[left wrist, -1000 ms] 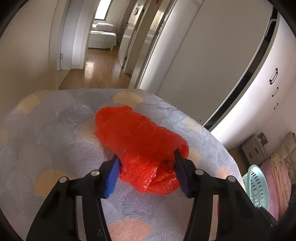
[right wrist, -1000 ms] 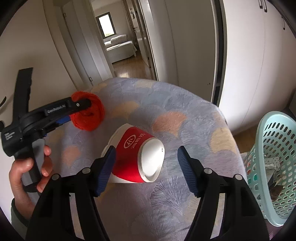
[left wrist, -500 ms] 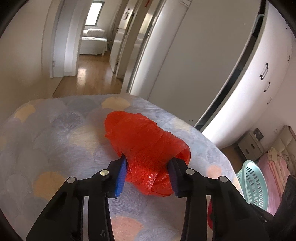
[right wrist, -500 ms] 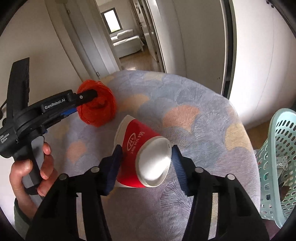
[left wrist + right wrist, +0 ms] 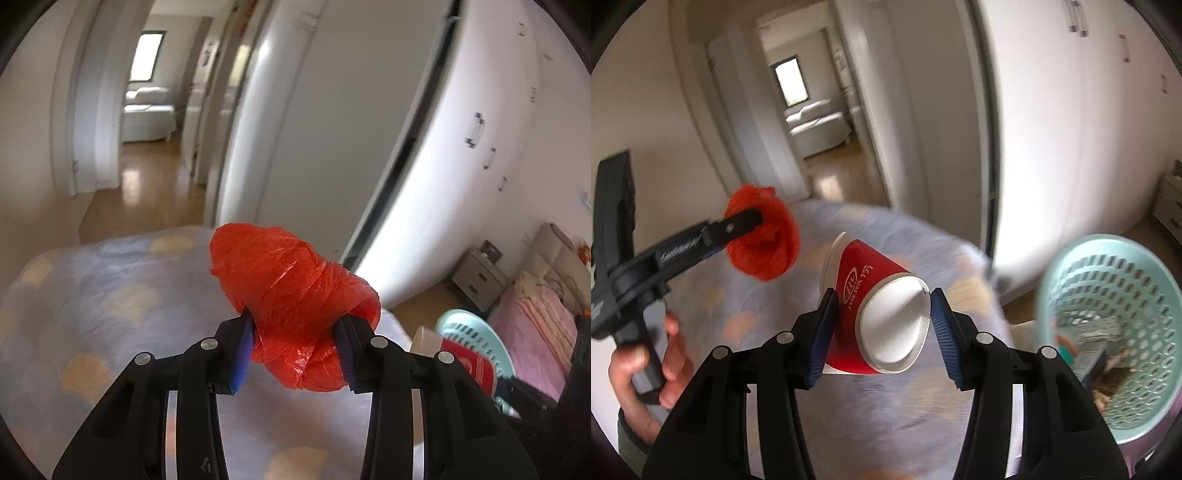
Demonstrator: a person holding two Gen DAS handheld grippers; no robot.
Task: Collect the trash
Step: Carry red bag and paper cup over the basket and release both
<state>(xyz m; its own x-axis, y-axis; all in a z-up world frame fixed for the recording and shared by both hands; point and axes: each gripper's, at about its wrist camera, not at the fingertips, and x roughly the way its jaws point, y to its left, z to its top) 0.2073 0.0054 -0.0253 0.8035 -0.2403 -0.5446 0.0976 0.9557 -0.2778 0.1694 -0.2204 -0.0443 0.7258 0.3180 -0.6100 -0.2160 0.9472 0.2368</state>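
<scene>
Crumpled plastic bag (image 5: 295, 314) between the left claw (image 5: 293, 350) pads: translucent red-orange. Claws: black frames, blue ribbed pads (image 5: 942, 325). Tapered paper cup (image 5: 875, 306) in the right claw (image 5: 881, 328): red wall, white lettering, white base. Perforated plastic basket (image 5: 1108, 325) right of it: pale teal. Round table (image 5: 110, 314) cover beneath: lavender-grey with peach fan-scale pattern.

Red bag (image 5: 295, 306): thin crinkled plastic film, glossy, catching light along creases. Left gripper (image 5: 293, 345): matt black plastic, ribbed blue pads (image 5: 242, 350) looking rubbery, screw heads shining like metal. Red cup (image 5: 877, 314): smooth paper, printed wall showing slight sheen, white base matt. Right gripper (image 5: 882, 325): same matt black plastic. Bedspread (image 5: 92, 306): soft matt cloth. Teal basket (image 5: 1108, 332): perforated plastic, smooth. Floor (image 5: 147, 188): polished wood, reflecting daylight. Wardrobe doors (image 5: 424, 129): smooth white, glossy.
</scene>
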